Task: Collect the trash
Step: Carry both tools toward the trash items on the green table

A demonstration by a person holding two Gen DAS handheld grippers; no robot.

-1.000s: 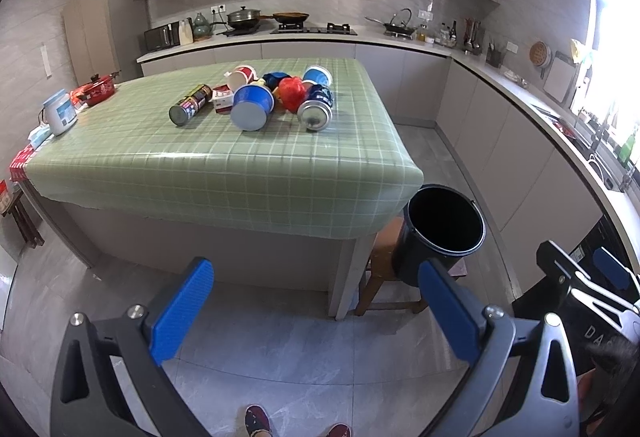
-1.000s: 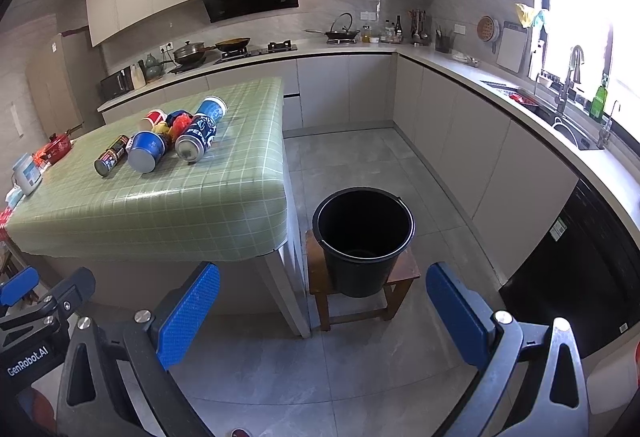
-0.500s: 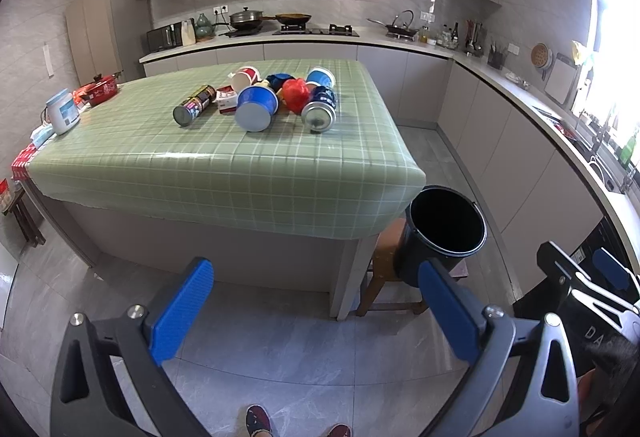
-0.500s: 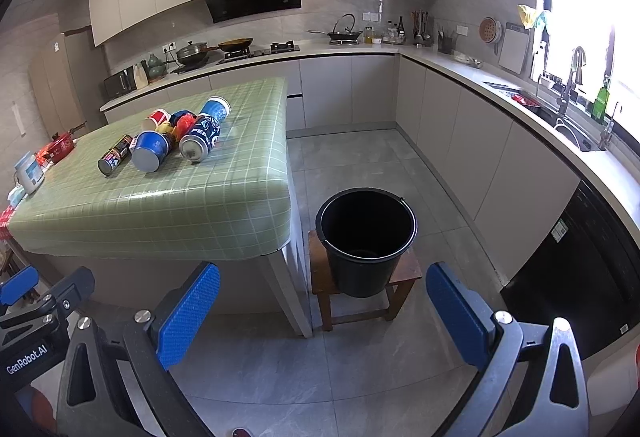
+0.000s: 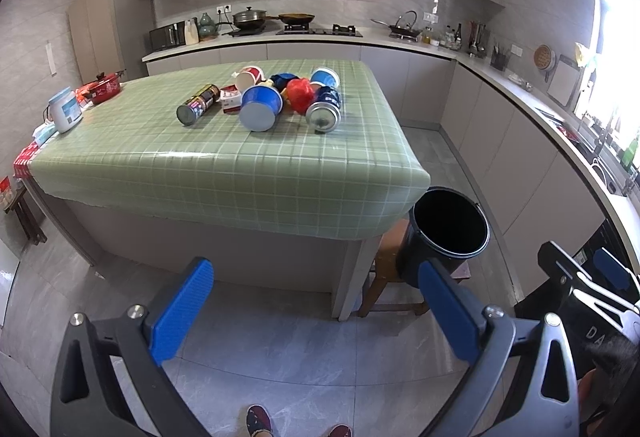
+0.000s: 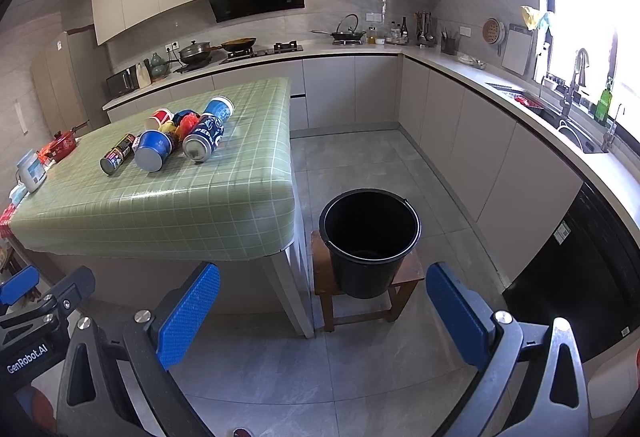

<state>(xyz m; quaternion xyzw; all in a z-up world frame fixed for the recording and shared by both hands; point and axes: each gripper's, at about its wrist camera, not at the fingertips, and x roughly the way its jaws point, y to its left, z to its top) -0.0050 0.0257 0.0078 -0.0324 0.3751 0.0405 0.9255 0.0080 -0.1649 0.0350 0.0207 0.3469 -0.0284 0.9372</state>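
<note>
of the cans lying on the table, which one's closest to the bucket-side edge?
The dark blue Pepsi can, lying with its silver end toward the cameras. The other can, dark with a yellow and red label, lies on the far side of the blue paper cup.

Ahead of my left hand-held gripper and up to its left, the cans and cups lay clustered on the surface. The bucket stood on a stool just right of the surface, straight ahead of my right hand-held gripper.

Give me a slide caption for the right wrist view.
Open right gripper faces black bucket on stool; trash pile on table.
</note>
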